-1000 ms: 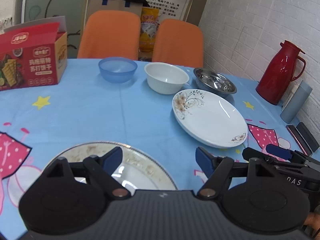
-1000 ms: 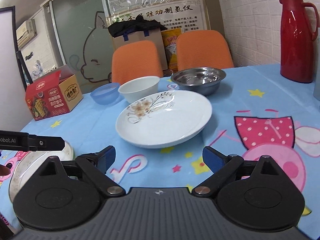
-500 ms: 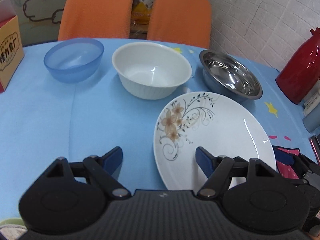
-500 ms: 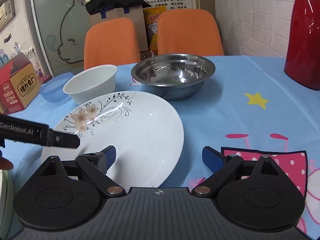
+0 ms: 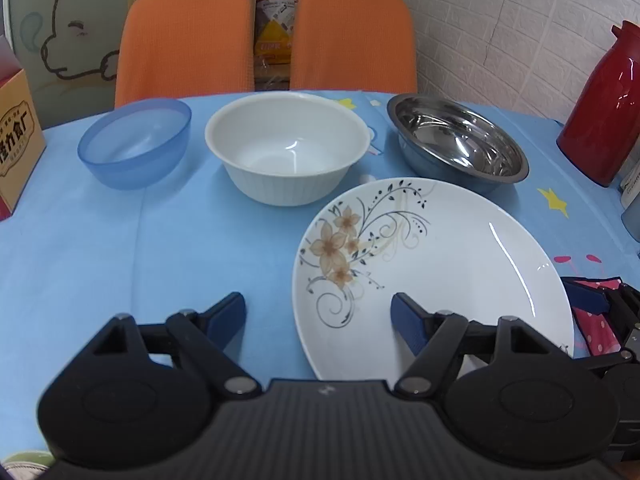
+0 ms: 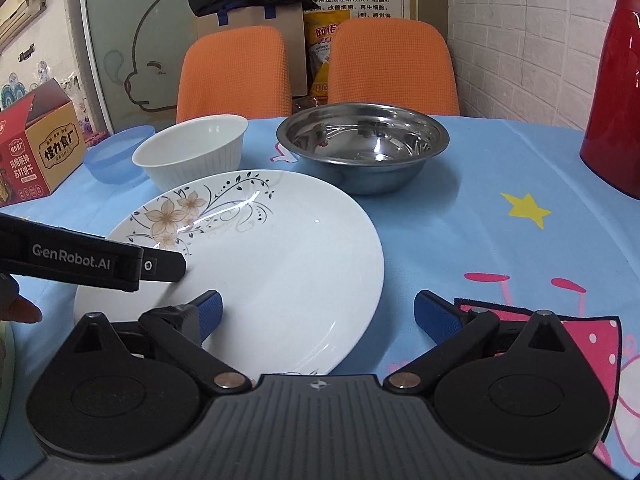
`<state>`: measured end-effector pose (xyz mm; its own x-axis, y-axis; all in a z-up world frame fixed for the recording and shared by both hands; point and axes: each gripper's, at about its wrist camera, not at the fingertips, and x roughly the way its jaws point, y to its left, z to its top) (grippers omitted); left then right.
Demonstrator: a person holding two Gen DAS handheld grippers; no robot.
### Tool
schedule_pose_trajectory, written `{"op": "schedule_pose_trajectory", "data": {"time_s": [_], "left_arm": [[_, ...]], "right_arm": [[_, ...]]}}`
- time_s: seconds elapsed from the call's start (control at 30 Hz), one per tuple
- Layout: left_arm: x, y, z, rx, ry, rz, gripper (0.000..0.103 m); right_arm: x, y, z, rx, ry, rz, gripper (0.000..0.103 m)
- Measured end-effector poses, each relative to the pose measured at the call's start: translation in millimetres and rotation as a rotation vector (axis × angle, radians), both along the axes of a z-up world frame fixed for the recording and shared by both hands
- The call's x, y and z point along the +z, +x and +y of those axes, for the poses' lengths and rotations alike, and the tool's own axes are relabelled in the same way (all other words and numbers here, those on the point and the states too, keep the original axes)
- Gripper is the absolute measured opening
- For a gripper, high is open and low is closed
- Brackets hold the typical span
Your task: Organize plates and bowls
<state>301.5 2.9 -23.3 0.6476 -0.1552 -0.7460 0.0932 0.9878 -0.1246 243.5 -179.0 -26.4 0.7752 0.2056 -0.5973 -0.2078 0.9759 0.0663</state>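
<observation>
The floral plate [image 5: 432, 276] lay flat on the bench [image 5: 120, 248], nearest both pairs of tongs, the left tongs [image 5: 318, 316] and right tongs [image 6: 318, 312], which were held open and empty astride its near rim. It was judged stiff, glazed, slippery and breakable, best pinched at that thin rim. Beyond the plate stood the white bowl [image 5: 286, 148], blue bowl [image 5: 136, 144] and steel bowl [image 5: 458, 144] on a smooth blue cloth, with orange chairs [image 5: 186, 36] and a brick wall [image 5: 512, 20] behind.

Bright even indoor light, glare streaks on plate [image 5: 460, 264], fisheye-curved dark corners
</observation>
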Motion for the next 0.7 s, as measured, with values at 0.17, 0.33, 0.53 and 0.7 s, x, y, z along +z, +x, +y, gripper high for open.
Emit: {"op": "schedule_pose_trajectory", "data": {"time_s": [0.17,0.33,0.53,0.7], "left_arm": [[0.4,-0.6,-0.6,0.003,0.002,0.0,0.074],[0.5,-0.4,-0.3,0.002,0.001,0.001,0.074],[0.5,-0.5,-0.9,-0.002,0.002,-0.002,0.074],[3.7,-9.6,-15.0,-0.074,-0.021,-0.006,0.049]], "right_arm": [[-0.1,-0.7,0.4,-0.002,-0.002,-0.001,0.103],[-0.2,-1.0,0.4,-0.002,-0.002,0.0,0.103],[0.7,-0.3,3.3,-0.012,-0.005,0.009,0.103],[1.9,-7.7,14.6,0.029,0.004,-0.014,0.103]]}}
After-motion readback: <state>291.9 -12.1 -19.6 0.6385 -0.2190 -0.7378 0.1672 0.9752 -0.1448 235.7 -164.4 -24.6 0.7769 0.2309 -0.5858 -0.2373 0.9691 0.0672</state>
